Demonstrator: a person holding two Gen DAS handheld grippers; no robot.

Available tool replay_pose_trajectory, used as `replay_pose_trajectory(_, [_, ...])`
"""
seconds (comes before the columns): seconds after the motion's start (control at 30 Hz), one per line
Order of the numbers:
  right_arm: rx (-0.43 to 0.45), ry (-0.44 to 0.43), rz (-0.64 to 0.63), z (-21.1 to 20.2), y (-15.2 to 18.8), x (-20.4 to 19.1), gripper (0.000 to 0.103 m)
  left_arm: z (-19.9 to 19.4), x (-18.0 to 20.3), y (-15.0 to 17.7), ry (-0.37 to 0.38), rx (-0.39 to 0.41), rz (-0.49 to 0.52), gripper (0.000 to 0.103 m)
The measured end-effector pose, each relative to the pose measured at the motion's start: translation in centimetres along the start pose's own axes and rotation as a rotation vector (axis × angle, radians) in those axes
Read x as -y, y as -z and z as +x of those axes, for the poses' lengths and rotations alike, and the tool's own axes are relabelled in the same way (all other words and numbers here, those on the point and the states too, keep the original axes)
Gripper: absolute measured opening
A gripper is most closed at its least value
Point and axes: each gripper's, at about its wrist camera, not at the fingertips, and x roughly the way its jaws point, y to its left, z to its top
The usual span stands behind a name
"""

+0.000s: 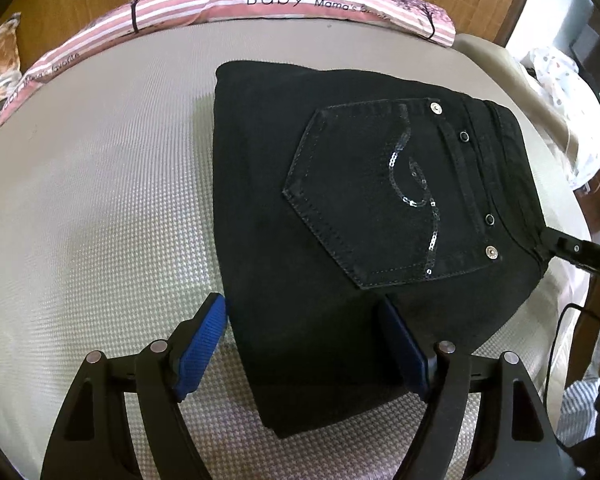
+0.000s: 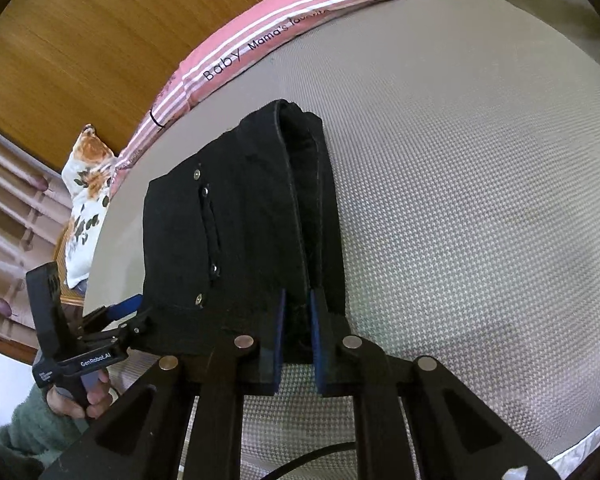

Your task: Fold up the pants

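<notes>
Pants (image 1: 340, 200) are lying folded compact, nearly done; right gripper (image 2: 298, 304) is pinching the waistband at six o'clock, left gripper (image 1: 304, 344) is spreading wide.

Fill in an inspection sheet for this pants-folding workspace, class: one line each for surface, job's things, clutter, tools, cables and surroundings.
Surface: grey textured mattress.
Job's things: black pants folded into a compact stack, back pocket up.
Clutter: pink striped pillow and floral pillow at the far edge.
Tools: left tool open, straddling the stack's near edge; right tool shut on the pants' edge.
Cables: black cable beside the mattress.
Surroundings: wooden headboard.
</notes>
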Motion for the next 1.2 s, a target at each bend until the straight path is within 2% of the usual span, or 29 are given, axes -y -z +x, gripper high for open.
replay_pose_trajectory(0.23, [0.002, -0.007, 0.020, 0.2, 0.0, 0.1, 0.011, -0.1, 0.0, 0.0, -0.004, 0.004, -0.007, 0.079])
replay_pose_trajectory(0.47, [0.013, 0.027, 0.019, 0.1, -0.1, -0.2, 0.025, -0.5, 0.1, 0.2, -0.009, 0.012, -0.015, 0.079])
replay_pose_trajectory(0.63, [0.020, 0.046, 0.006, -0.1, -0.2, -0.6, 0.027, -0.9, -0.1, 0.3, -0.006, 0.023, -0.016, 0.079])
replay_pose_trajectory(0.83, [0.018, 0.079, -0.005, -0.3, -0.5, -0.8, 0.037, -2.2, -0.7, 0.2, 0.019, 0.053, -0.034, 0.079])
replay_pose_trajectory(1.0, [0.021, 0.075, 0.015, -0.7, -0.9, -0.5, 0.044, -3.1, -2.3, -0.6, 0.054, 0.077, -0.089, 0.079])
replay_pose_trajectory(1.2, [0.003, -0.001, 0.048, -0.4, -1.9, 0.6, 0.048, -2.4, -4.9, -1.6, 0.124, 0.044, -0.176, 0.079])
